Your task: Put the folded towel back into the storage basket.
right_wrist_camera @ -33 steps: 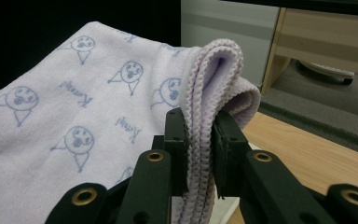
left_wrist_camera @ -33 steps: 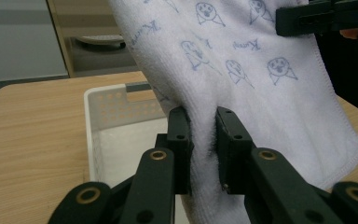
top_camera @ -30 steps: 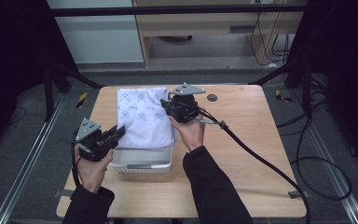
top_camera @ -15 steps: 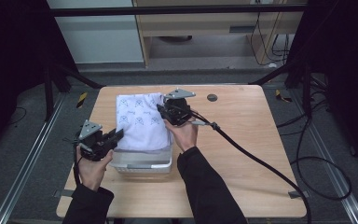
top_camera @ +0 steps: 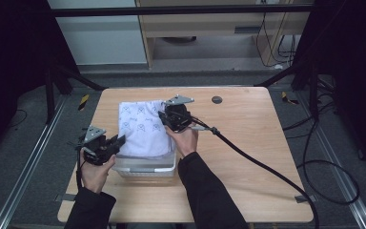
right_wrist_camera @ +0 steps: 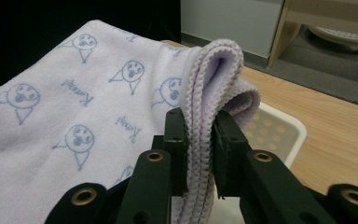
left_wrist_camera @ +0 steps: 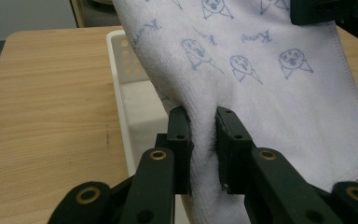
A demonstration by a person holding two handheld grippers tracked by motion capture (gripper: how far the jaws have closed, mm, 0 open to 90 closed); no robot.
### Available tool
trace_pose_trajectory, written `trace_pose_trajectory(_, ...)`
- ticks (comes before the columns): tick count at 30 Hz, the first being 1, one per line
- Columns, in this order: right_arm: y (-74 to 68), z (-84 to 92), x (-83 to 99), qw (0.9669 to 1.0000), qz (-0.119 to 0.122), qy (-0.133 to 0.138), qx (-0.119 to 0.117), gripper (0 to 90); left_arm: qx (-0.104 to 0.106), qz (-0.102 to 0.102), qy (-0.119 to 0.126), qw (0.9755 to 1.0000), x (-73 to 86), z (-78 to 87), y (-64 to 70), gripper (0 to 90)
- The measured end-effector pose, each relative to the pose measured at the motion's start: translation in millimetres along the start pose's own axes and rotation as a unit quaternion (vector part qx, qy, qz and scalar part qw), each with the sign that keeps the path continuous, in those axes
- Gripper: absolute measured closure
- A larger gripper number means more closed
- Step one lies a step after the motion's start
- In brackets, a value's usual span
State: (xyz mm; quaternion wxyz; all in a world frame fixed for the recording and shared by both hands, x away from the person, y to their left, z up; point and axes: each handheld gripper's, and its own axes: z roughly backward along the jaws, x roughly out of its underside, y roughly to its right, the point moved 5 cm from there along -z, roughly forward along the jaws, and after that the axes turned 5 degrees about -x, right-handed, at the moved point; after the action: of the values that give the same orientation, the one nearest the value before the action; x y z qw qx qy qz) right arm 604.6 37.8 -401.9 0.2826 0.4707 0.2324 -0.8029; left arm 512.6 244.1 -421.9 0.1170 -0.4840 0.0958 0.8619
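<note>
With both jaws clamped on the pale lilac printed terry towel [top_camera: 142,128], the right gripper [top_camera: 164,117] has carried its folded edge leftward while the left gripper [top_camera: 119,141] holds the near edge over the white perforated plastic basket [top_camera: 145,167] on the wooden table [top_camera: 248,143], likely mid-fold.

We are seeing the towel [top_camera: 143,129] covering most of the white basket [top_camera: 145,167], hiding whatever is lying beneath it.

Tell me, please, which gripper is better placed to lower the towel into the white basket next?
Probably the left gripper: it grips the towel low beside the white basket. The right gripper pinches the folded edge farther back.
</note>
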Motion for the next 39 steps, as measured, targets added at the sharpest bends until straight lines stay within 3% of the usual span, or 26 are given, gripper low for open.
trace_pose_trajectory(13,-0.5,-15.7,15.5,0.9998,0.004,-0.017,0.011,77.7,-0.011,-0.006,-0.028,0.9995,13.2,-14.8,-4.6,76.3)
trace_pose_trajectory(32,6.3,-27.1,38.2,0.9991,-0.016,-0.035,0.019,76.5,-0.016,-0.019,-0.063,0.9977,25.0,-31.9,-2.2,75.7)
trace_pose_trajectory(36,8.2,-29.7,42.2,0.9985,-0.008,-0.048,0.025,71.2,-0.031,-0.024,-0.074,0.9965,26.1,-34.3,-3.9,70.8)
trace_pose_trajectory(39,11.2,-30.3,44.9,0.9979,0.001,-0.055,0.034,64.0,-0.042,-0.022,-0.066,0.9967,24.6,-32.4,-6.3,67.0)
